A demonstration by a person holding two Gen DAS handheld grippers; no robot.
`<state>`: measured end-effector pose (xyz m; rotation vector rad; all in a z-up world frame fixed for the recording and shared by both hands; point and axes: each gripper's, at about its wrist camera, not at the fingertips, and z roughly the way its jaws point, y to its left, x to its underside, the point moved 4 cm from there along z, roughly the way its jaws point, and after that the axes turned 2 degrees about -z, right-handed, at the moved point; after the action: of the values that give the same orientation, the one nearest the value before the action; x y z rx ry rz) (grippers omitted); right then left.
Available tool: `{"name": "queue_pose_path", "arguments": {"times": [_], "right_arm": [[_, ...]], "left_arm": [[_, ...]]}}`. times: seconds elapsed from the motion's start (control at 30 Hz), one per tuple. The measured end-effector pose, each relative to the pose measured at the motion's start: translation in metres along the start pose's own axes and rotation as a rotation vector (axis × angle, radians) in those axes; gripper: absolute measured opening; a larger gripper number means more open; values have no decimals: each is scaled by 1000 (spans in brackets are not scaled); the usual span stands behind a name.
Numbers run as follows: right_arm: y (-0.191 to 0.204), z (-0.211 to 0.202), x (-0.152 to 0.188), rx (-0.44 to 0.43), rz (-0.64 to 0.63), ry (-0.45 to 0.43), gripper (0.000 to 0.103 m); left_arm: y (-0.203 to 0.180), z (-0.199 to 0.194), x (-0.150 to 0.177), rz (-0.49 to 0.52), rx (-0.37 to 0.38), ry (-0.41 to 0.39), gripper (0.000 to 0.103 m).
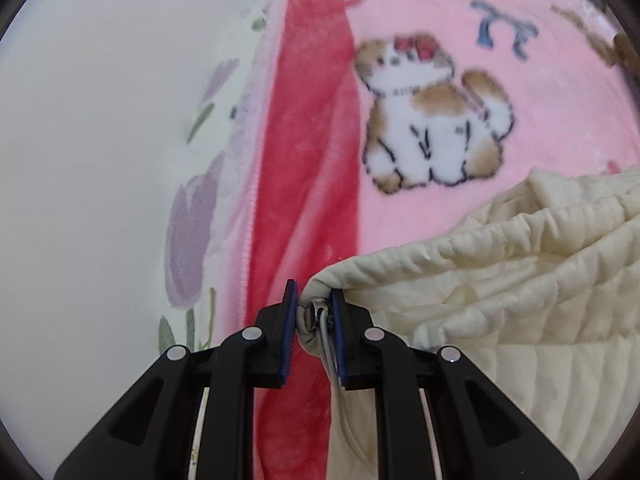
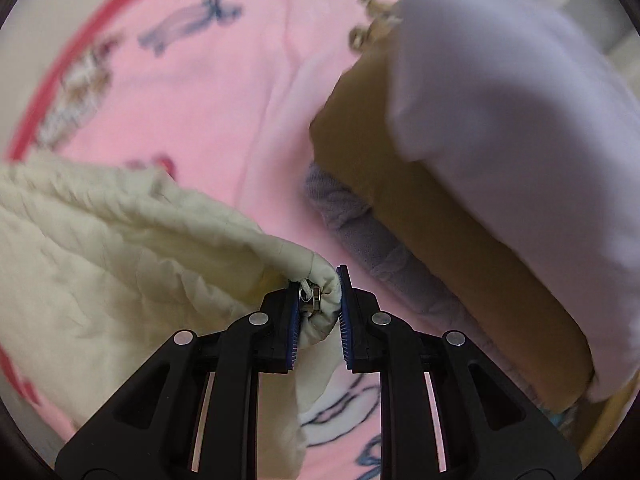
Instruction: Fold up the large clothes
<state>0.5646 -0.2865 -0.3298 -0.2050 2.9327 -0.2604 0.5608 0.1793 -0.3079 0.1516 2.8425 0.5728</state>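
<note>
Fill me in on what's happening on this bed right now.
A person is folding a cream quilted garment using a handheld tool in each hand. The left tool is clamped on one corner of it, by a metal zipper piece, and the right tool is clamped on another corner. The garment hangs between them over a pink blanket with a puppy print. A stack of folded clothes sits nearby.

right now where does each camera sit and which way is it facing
Left wrist: sits on the left gripper, looks steeply down along its fingers at the pink blanket; jaws shut on a corner of the cream jacket.
Right wrist: sits on the right gripper, looks steeply down; jaws shut on another jacket corner, folded stack on its right.
Shared: jacket and blanket.
</note>
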Motion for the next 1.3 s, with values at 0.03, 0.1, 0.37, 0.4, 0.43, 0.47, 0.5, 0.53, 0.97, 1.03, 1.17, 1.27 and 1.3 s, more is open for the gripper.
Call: {"name": "queue_pose_path", "arguments": {"times": [0.03, 0.1, 0.37, 0.4, 0.43, 0.47, 0.5, 0.53, 0.97, 1.03, 1.17, 1.27, 1.3], "right_arm": [[3, 14, 0, 2, -5, 32, 16], [5, 35, 0, -11, 24, 66, 17], [7, 75, 12, -25, 73, 67, 26], [8, 77, 13, -23, 75, 67, 28], [7, 77, 13, -18, 78, 67, 29], [6, 76, 13, -19, 86, 68, 30], [4, 72, 15, -30, 96, 66, 30], [2, 65, 15, -50, 105, 56, 31], [-44, -77, 25, -250, 91, -143, 57], [-34, -83, 26, -334, 130, -136, 68], [-34, -96, 17, -534, 270, -68, 79], [-20, -109, 9, -635, 286, -88, 79], [-10, -111, 6, -620, 257, -104, 79]], "left_arm": [[-4, 6, -1, 10, -7, 15, 16], [-12, 21, -1, 28, -15, 45, 16], [-36, 53, 3, 120, -35, 13, 17], [-37, 54, 3, 125, -37, 8, 17], [-39, 56, 3, 131, -40, 4, 17], [-40, 56, 3, 133, -43, 1, 17], [-42, 56, 2, 140, -50, 3, 17], [-44, 55, 2, 150, -59, 3, 16], [-47, 46, 1, 154, -55, 14, 16], [-45, 48, -1, 157, -51, 16, 16], [-43, 47, -2, 140, -43, 13, 16], [-43, 46, -2, 141, -38, 2, 16], [-42, 46, -2, 141, -37, 1, 16]]}}
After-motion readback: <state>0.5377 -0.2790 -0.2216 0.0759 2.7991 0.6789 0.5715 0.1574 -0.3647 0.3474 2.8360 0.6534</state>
